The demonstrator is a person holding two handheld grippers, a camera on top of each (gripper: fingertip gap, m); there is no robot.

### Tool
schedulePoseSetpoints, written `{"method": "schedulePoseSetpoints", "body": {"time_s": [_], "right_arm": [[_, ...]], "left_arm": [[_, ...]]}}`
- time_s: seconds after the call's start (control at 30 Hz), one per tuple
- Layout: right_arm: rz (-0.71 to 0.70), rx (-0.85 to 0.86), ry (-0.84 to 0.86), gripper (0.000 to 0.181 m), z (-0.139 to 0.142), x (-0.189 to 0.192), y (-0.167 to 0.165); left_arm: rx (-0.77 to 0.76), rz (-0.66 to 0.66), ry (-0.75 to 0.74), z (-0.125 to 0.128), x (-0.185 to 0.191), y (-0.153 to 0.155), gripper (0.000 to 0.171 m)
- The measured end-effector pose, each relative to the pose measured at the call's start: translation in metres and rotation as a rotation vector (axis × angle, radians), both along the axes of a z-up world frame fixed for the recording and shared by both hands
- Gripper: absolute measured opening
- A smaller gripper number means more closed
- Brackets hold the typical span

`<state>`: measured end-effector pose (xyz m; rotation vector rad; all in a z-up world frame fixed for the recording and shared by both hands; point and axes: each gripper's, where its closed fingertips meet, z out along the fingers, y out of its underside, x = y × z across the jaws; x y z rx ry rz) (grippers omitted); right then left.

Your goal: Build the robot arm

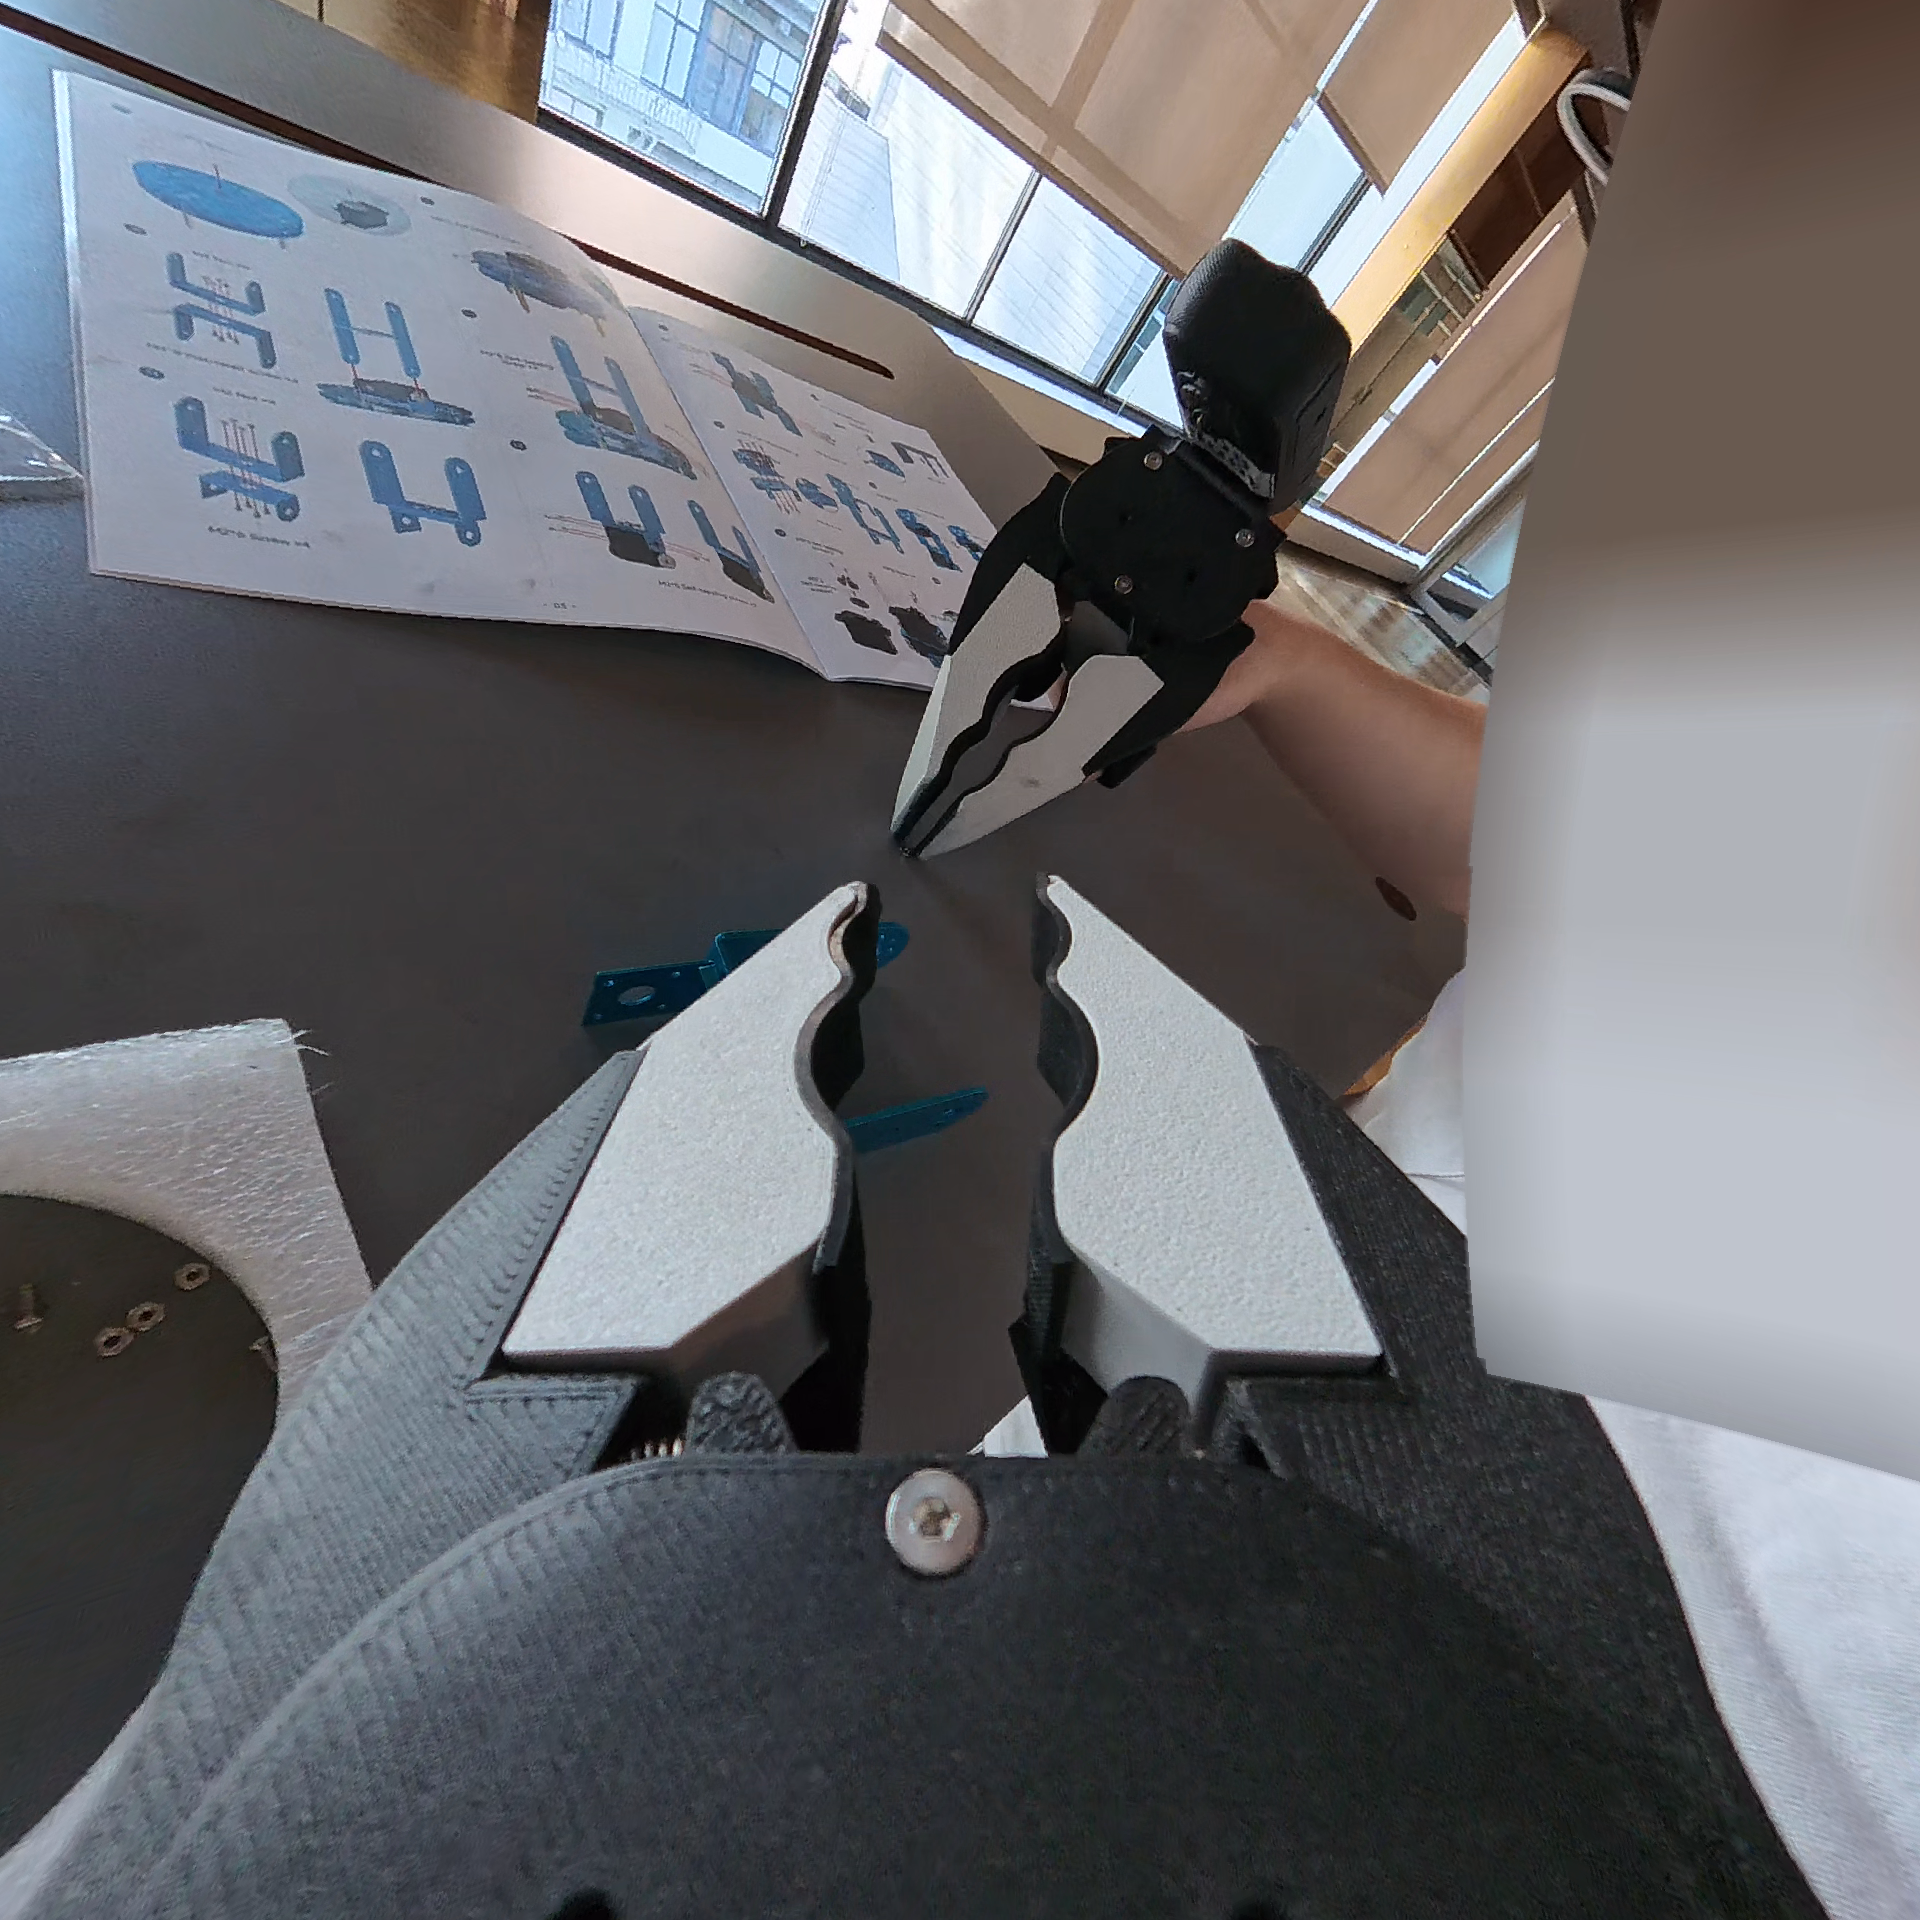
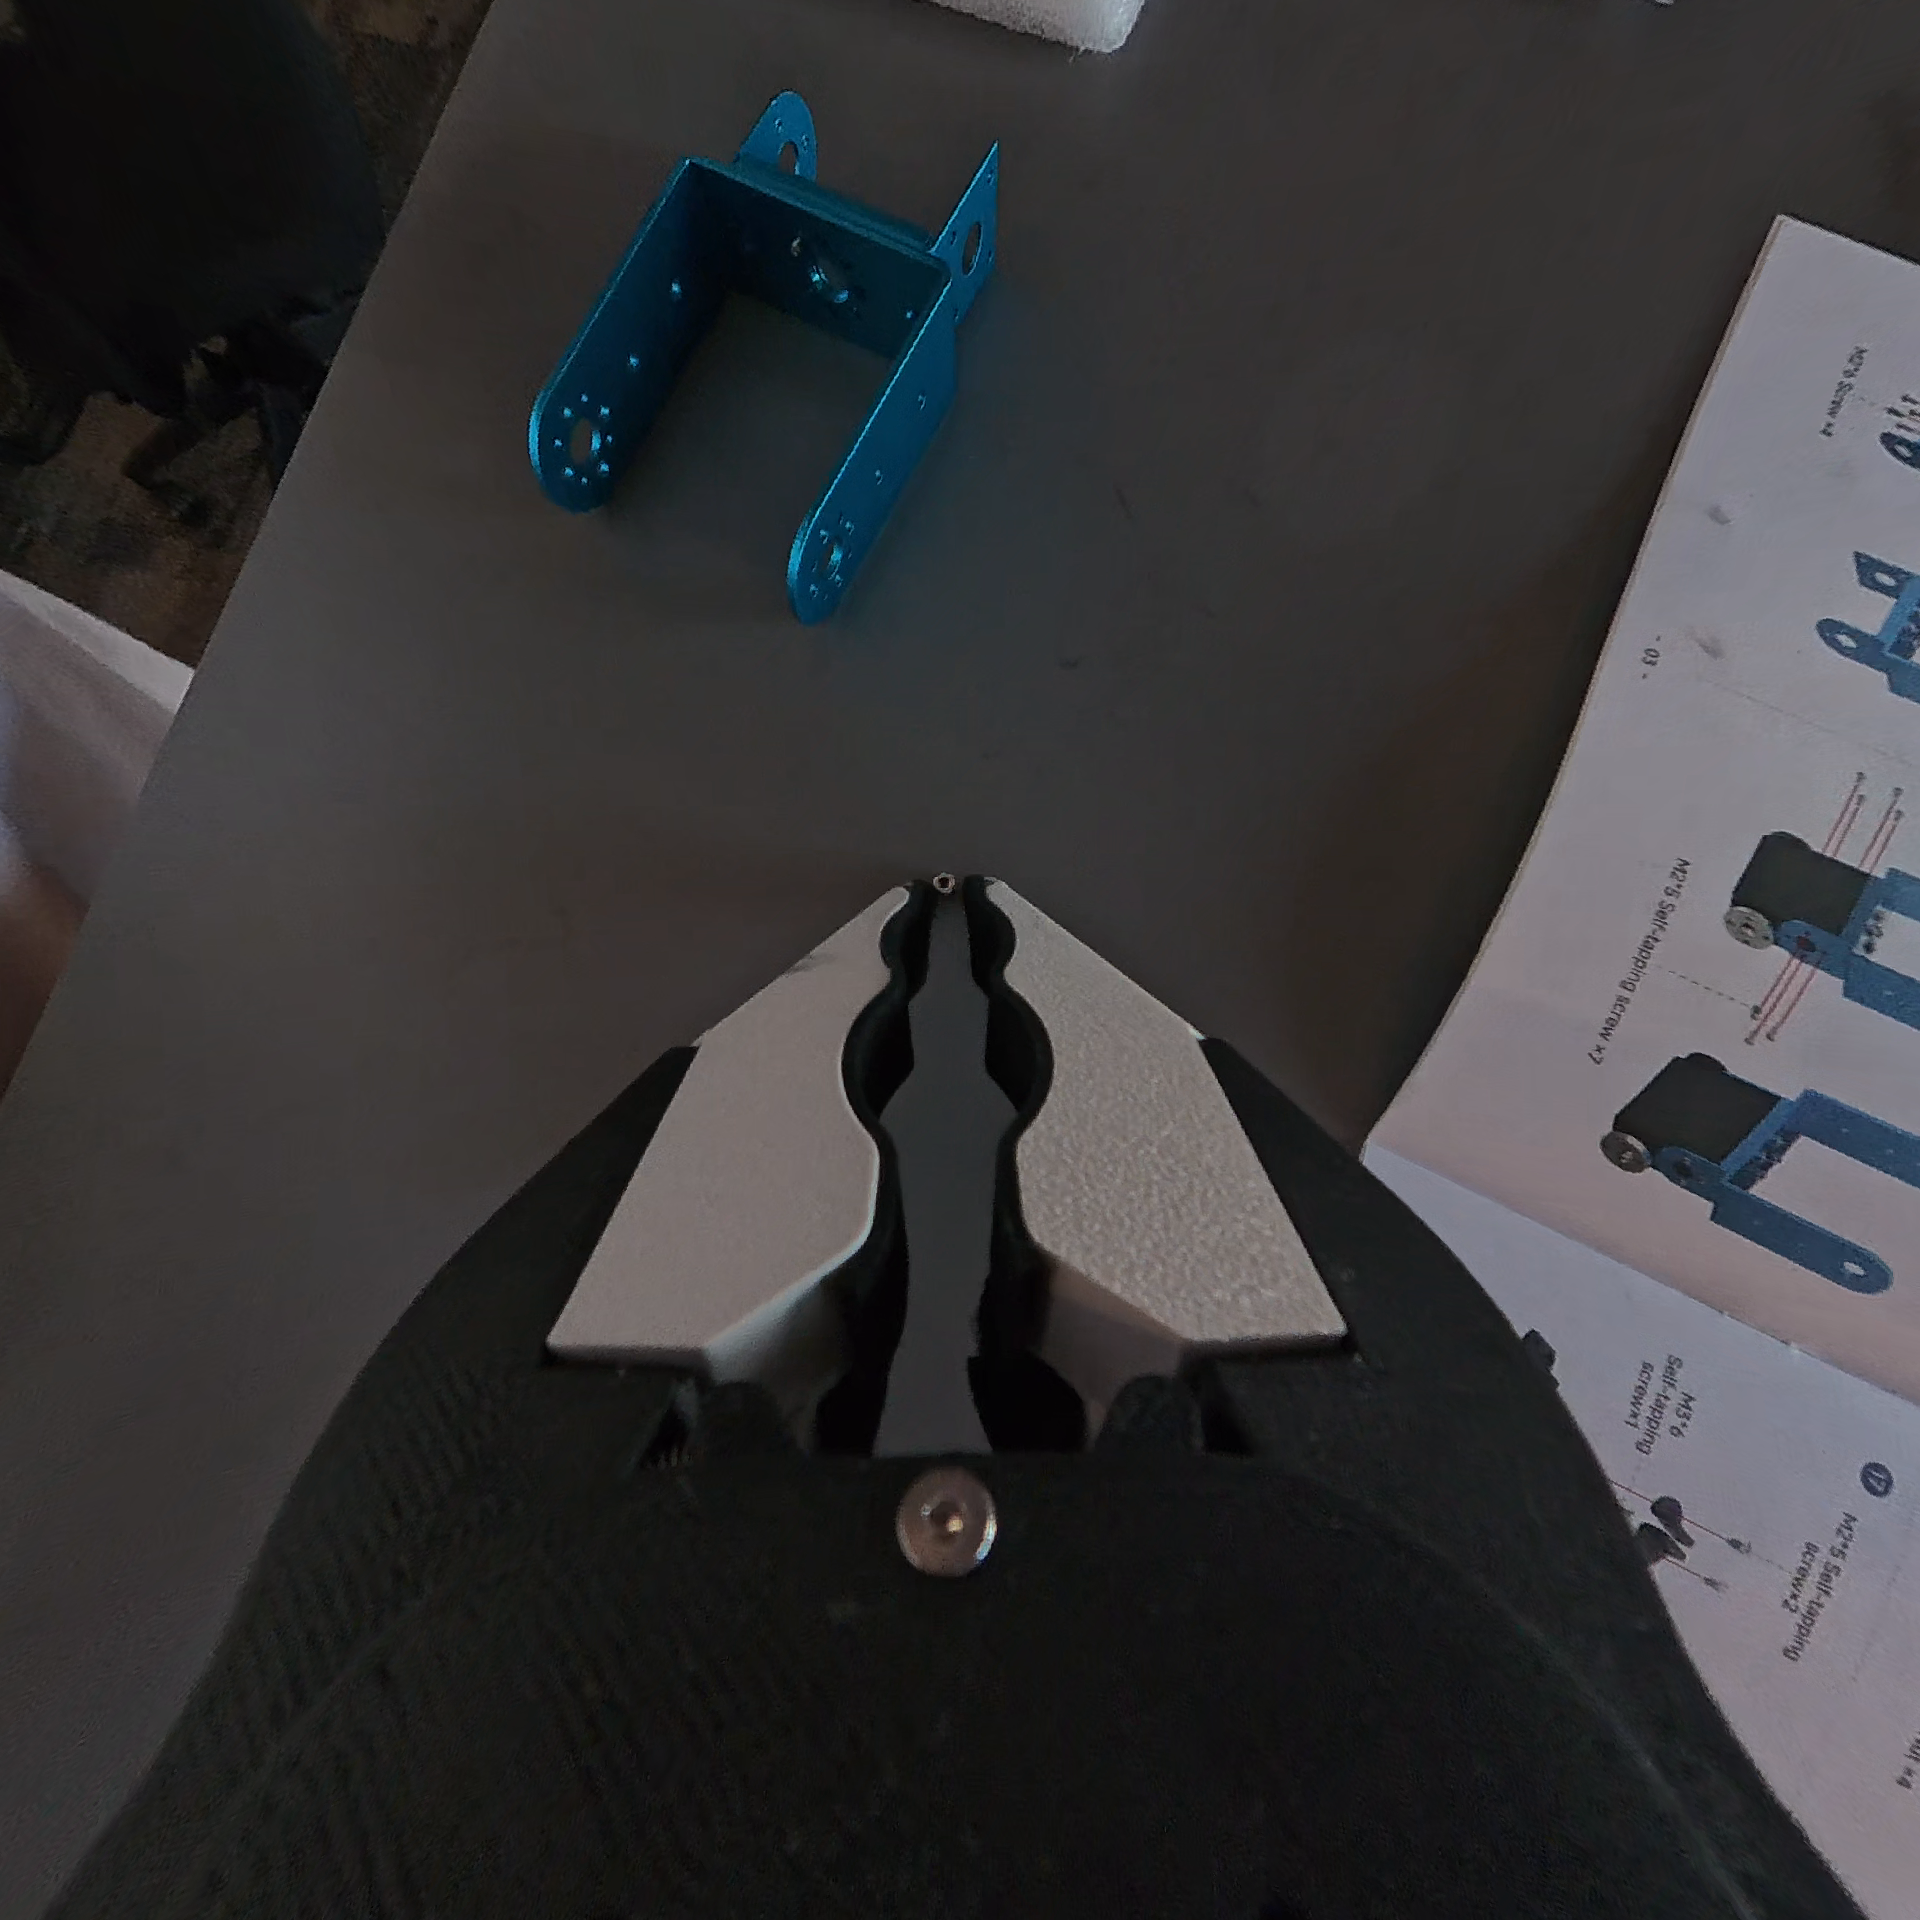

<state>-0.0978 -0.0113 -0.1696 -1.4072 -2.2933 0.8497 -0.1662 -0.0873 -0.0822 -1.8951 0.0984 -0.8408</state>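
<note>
Blue anodised metal catches the eye first: a U-shaped servo bracket (image 2: 769,353) lies on the dark tabletop (image 2: 1247,520) well ahead of the right gripper (image 2: 943,884) and a little to its left, its two rounded ears pointing back toward the gripper. The right gripper's jaws are pressed nearly together, pinching a tiny screw or nut (image 2: 942,882) at the very tips; it is too small to tell which. In the left wrist view this gripper (image 1: 914,844) stands steeply tilted, tips touching or just above the tabletop.

The left gripper (image 1: 951,899) is spread and holds nothing. The bracket (image 1: 665,987) sits just beneath and to the left of its left finger, which hides part of it, and one ear shows in the gap between the fingers.

An open instruction booklet (image 1: 416,416) lies beyond both grippers in the left view, and to the right of the right gripper in its own view. A white foam sheet (image 1: 156,1122) with a round cut-out holding loose nuts and screws (image 1: 135,1320) lies to the left of the left gripper.

As a judgement, a part this small sits at the extreme tips, so a steady, unchanging squeeze and slow, level travel would suit it. Any twist could flick it out onto the dark surface, where it would be hard to find.
</note>
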Motion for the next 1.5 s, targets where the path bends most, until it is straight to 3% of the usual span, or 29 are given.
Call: {"method": "schedulePoseSetpoints", "body": {"time_s": [0.47,0.6,0.8,0.9,1.03,1.17,1.3,1.43,1.5], "right_arm": [[0.015,-0.015,0.02,0.002,0.0,-0.002,-0.004],[0.013,0.017,0.061,0.001,0.001,-0.003,-0.005],[-0.001,0.036,0.208,0.0,0.021,-0.007,-0.014],[-0.054,0.094,0.176,0.0,0.017,-0.002,-0.003],[-0.207,-0.066,0.13,0.014,0.02,0.014,-0.008],[-0.413,-0.062,0.132,0.016,0.015,0.021,-0.015],[-0.48,-0.082,0.21,0.02,0.029,0.005,-0.044],[-0.535,-0.048,0.337,0.053,0.041,-0.027,-0.07],[-0.596,0.014,0.365,0.059,0.038,-0.04,-0.07]], "left_arm": [[-0.062,0.121,0.041,-0.008,-0.037,-0.012,0.029],[-0.096,0.099,0.032,-0.014,-0.036,-0.008,0.029],[-0.142,-0.017,-0.019,-0.018,-0.015,0.007,0.03],[-0.151,-0.054,-0.017,-0.016,-0.012,0.013,0.03],[-0.144,-0.1,-0.002,-0.01,-0.014,0.013,0.03],[-0.179,-0.151,-0.008,-0.009,-0.022,0.013,0.03],[-0.235,-0.314,0.091,-0.022,-0.022,0.0,0.03],[-0.212,-0.509,0.209,-0.034,-0.026,-0.013,0.034],[-0.228,-0.626,0.2,-0.038,-0.023,-0.022,0.038]]}}
